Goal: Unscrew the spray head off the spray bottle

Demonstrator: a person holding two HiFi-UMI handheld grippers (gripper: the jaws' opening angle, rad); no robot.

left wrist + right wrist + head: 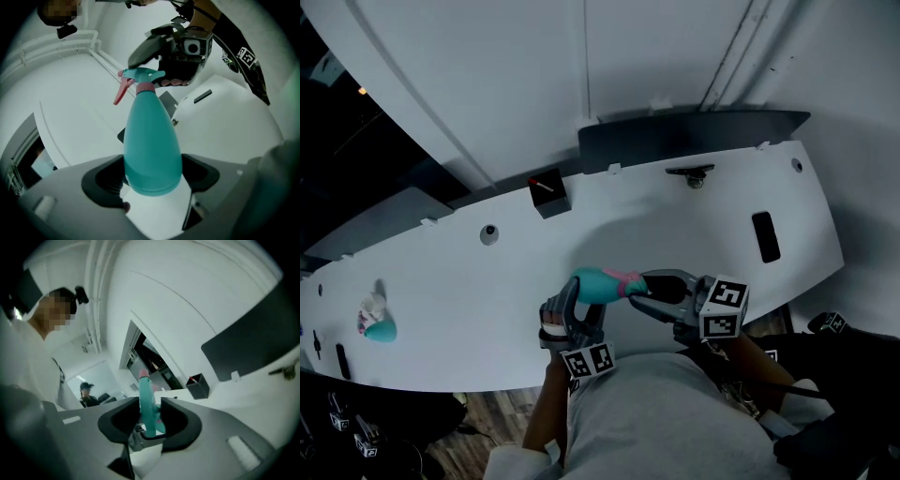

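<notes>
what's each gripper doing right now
left gripper: closed, holding the spray bottle
right gripper: closed on the spray head

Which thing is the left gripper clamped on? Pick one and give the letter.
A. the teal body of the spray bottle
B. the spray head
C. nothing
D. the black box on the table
A: in the left gripper view, the left gripper has its jaws pressed on the wide bottom end of the teal spray bottle.
</notes>
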